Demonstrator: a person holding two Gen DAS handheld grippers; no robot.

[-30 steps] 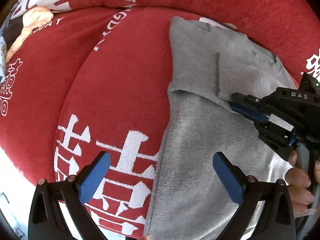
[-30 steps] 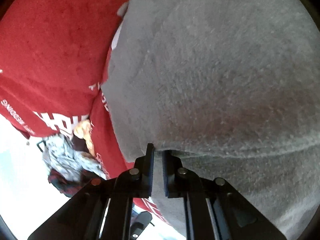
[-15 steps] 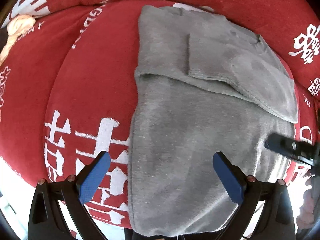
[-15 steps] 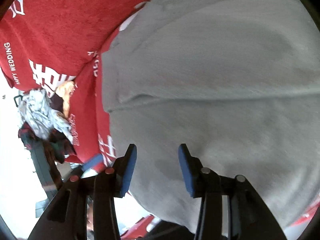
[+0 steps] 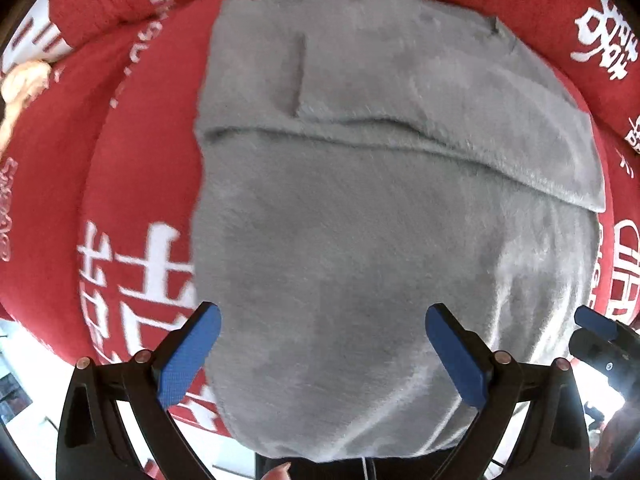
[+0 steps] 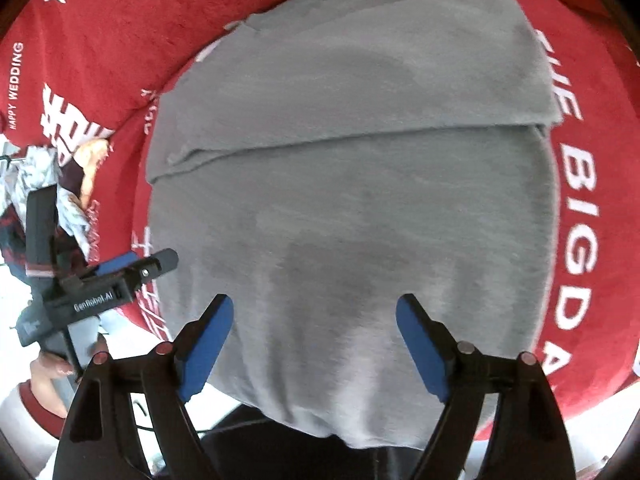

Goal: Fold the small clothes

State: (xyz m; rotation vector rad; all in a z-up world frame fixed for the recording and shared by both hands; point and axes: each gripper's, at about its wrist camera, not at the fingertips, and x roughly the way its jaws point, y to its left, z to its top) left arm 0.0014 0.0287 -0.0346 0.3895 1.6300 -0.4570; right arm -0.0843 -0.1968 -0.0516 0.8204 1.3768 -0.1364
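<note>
Since a second ago my right gripper has let go of the grey garment: back then its jaws were pinched together on the fuzzy fabric, and they have just been opening, so that now the two blue pads stand wide apart with nothing clamped between them. Cloth lies beyond and below the gap, and I cannot tell whether the pads touch it. From this camera I see much more of the garment than before, which then filled the whole view.

My left gripper hangs over the same garment with its jaws wide apart as well, empty. Its view has slid across: earlier the red cushion with white lettering lay between its jaws, and now grey cloth fills that gap, with the garment's left edge just past the left pad.

Ahead of both sets of jaws the garment lies flat on the cushion, a folded flap laid across its far part, its edge running crosswise ahead of the jaws. To the left of my right jaws I see the left gripper from the side, held in a hand with a red cuff. A heap of patterned clothes sits farther off on that side.
</note>
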